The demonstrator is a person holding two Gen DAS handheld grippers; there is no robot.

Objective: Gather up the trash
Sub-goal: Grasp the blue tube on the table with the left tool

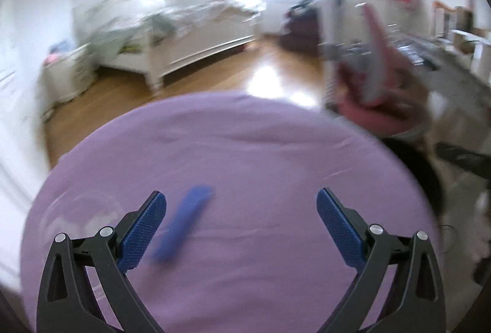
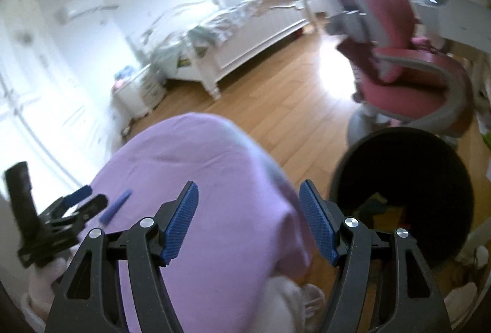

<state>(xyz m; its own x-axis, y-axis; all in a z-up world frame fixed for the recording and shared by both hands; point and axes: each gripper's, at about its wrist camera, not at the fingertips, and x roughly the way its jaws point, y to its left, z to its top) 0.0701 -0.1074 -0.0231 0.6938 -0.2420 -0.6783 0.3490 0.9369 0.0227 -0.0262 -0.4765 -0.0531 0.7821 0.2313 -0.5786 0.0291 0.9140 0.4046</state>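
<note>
A blue stick-shaped piece of trash lies on a purple cloth-covered surface, just right of my left gripper's left finger. My left gripper is open and empty above the cloth. The right wrist view shows the same blue piece on the purple surface, with the left gripper close beside it. My right gripper is open and empty over the cloth's right edge. A black round bin with some trash inside stands on the floor to its right.
A pink swivel chair stands behind the bin; it also shows in the left wrist view. A white bed and a small white nightstand stand across the wooden floor. A desk is at right.
</note>
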